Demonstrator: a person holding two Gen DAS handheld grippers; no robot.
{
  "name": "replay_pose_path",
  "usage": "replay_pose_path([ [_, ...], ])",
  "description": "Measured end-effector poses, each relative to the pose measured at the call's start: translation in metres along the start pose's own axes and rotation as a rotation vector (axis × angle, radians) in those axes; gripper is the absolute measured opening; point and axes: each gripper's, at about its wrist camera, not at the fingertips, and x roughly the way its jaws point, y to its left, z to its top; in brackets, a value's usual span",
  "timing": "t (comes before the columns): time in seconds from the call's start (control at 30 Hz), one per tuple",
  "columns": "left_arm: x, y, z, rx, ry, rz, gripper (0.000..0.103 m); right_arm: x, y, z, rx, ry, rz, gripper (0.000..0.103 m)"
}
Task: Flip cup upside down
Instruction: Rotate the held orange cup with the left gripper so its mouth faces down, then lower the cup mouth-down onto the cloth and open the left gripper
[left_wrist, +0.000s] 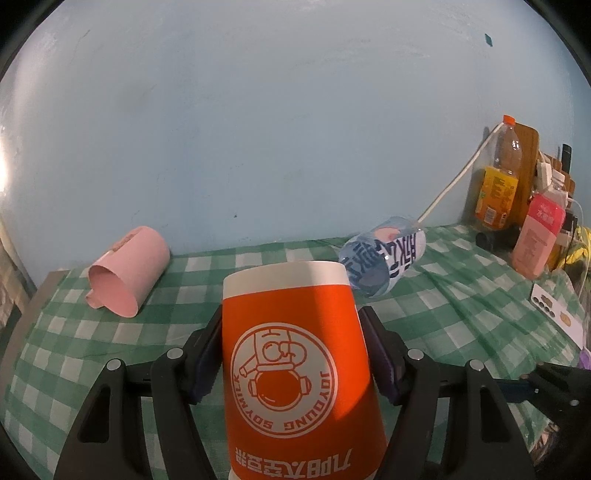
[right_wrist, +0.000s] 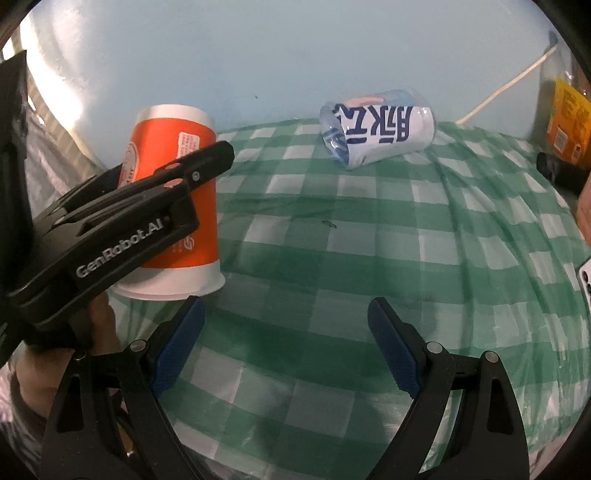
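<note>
Orange cup (left_wrist: 295, 369): paper, white bands at both ends, printed logo reading upside down; it is standing inverted, wide rim down, base up, on or just above the green checked tablecloth (left_wrist: 443, 314) — contact cannot be told.

Left gripper (left_wrist: 291, 354): its two fingers are pinching the orange cup at mid-height, one pad pressing each side. From the right wrist view the same cup (right_wrist: 177, 206) is showing left of centre, with the left gripper (right_wrist: 155, 184) crossing in front of it.

Right gripper (right_wrist: 286, 347): it is hovering near the orange cup, to its right, blue-padded fingers (right_wrist: 391, 350) spread wide and holding nothing.

Pink cup (left_wrist: 127, 271): it is lying on its side, behind and left of the orange cup, well apart.

Blue-and-white cup (left_wrist: 384, 254): it is lying on its side, behind and right of the orange cup.

Orange-capped bottle (left_wrist: 498, 173) and pink carton (left_wrist: 537, 240): they are standing upright far right of the orange cup, by the pale blue wall (left_wrist: 277, 129).
</note>
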Motion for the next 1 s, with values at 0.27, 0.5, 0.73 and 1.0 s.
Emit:
replay_pose_path([
  [0.27,-0.002,-0.002,0.002,0.000,-0.007,-0.012,0.069,-0.001,0.009,-0.001,0.006,-0.007,0.090,0.090],
  [0.5,-0.011,0.002,-0.002,-0.017,-0.015,-0.023,0.069,0.013,0.006,0.002,0.024,0.011,0.067,0.090],
  [0.73,-0.020,-0.005,-0.014,0.032,0.001,0.003,0.084,0.024,-0.001,0.002,0.040,0.029,0.049,0.090],
  [1.0,-0.038,-0.002,-0.023,0.039,-0.109,0.075,0.103,0.016,-0.009,-0.003,0.048,0.015,0.041,0.090],
])
